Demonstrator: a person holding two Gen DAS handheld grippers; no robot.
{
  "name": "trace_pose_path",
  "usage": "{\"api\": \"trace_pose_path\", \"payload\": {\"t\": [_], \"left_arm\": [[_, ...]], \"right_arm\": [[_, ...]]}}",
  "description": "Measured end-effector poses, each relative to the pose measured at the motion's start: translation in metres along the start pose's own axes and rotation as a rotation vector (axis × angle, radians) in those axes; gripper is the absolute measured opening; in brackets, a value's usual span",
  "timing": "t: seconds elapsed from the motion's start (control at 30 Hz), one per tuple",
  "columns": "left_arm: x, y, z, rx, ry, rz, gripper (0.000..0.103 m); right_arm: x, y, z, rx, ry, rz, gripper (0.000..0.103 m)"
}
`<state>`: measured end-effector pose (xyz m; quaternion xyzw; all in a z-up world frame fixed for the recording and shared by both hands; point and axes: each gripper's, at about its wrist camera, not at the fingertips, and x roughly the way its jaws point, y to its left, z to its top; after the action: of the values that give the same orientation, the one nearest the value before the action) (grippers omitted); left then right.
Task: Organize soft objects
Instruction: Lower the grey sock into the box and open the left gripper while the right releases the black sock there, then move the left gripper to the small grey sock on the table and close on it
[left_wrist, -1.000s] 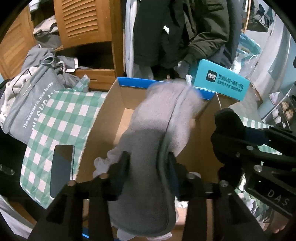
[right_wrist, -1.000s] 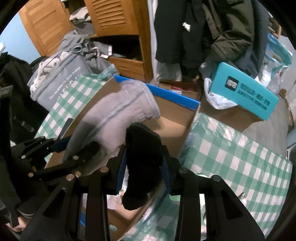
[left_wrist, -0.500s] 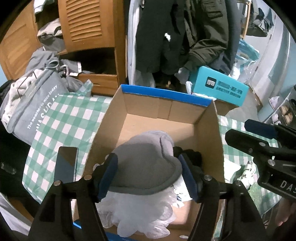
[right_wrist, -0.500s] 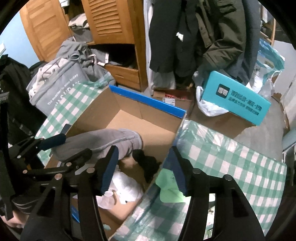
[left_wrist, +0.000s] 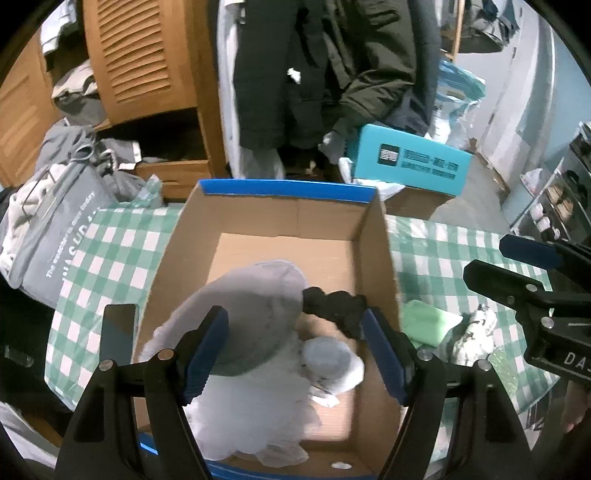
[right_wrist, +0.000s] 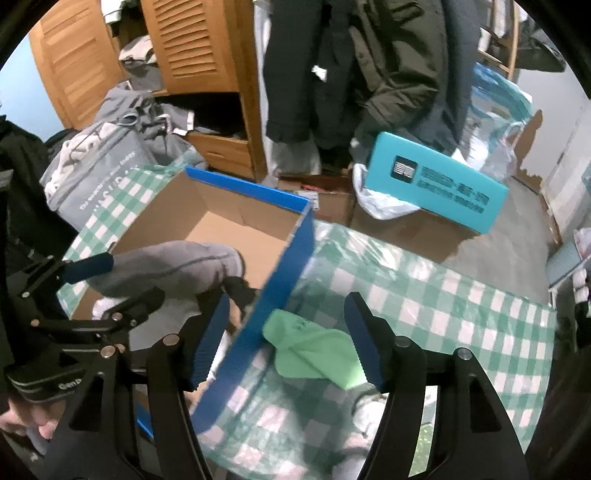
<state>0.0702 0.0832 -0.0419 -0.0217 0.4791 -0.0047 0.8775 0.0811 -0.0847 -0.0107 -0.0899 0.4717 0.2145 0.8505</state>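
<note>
Grey slipper (left_wrist: 255, 314) lies inside cardboard box (left_wrist: 373, 254), between your left tongs (left_wrist: 295, 343), beside black sock (left_wrist: 338, 312); soft things pooled there for sorting. Left tongs spread, holding nothing. Green cloth (right_wrist: 314, 350) on desk (right_wrist: 461, 314), just outside box wall, between your spread right tongs (right_wrist: 288, 341); likely next pick.

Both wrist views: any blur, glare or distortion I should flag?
Left wrist view: strong fisheye bending and dark corner vignette; gray sock in the cardboard box looks soft, dim indoor light. Right wrist view: same barrel warp; sheen on the checkered tablecloth; green cloth slightly smeared.
</note>
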Motion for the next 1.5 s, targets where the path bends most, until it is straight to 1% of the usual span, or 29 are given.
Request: {"api": "trace_pose_path", "payload": {"t": [0.43, 0.6, 0.77, 1.0, 1.1, 1.3, 1.5], "left_arm": [[-0.007, -0.058, -0.009, 0.120, 0.012, -0.058, 0.078], [-0.008, -0.082, -0.014, 0.175, 0.014, -0.067, 0.078], [-0.007, -0.104, -0.024, 0.222, 0.037, -0.080, 0.078], [-0.004, -0.134, -0.037, 0.290, 0.059, -0.087, 0.078], [-0.002, -0.143, -0.042, 0.303, 0.075, -0.093, 0.078], [0.006, -0.156, -0.051, 0.291, 0.124, -0.126, 0.078], [0.015, -0.178, -0.070, 0.309, 0.178, -0.158, 0.078]], "right_arm": [[-0.022, -0.059, -0.044, 0.075, 0.024, -0.059, 0.066], [-0.031, -0.076, -0.056, 0.096, 0.023, -0.077, 0.066], [-0.040, -0.091, -0.067, 0.115, 0.019, -0.088, 0.066], [-0.042, -0.110, -0.089, 0.144, 0.039, -0.102, 0.066], [-0.043, -0.118, -0.101, 0.156, 0.051, -0.106, 0.066], [-0.042, -0.134, -0.123, 0.185, 0.082, -0.111, 0.066], [-0.037, -0.152, -0.145, 0.220, 0.116, -0.120, 0.066]]}}
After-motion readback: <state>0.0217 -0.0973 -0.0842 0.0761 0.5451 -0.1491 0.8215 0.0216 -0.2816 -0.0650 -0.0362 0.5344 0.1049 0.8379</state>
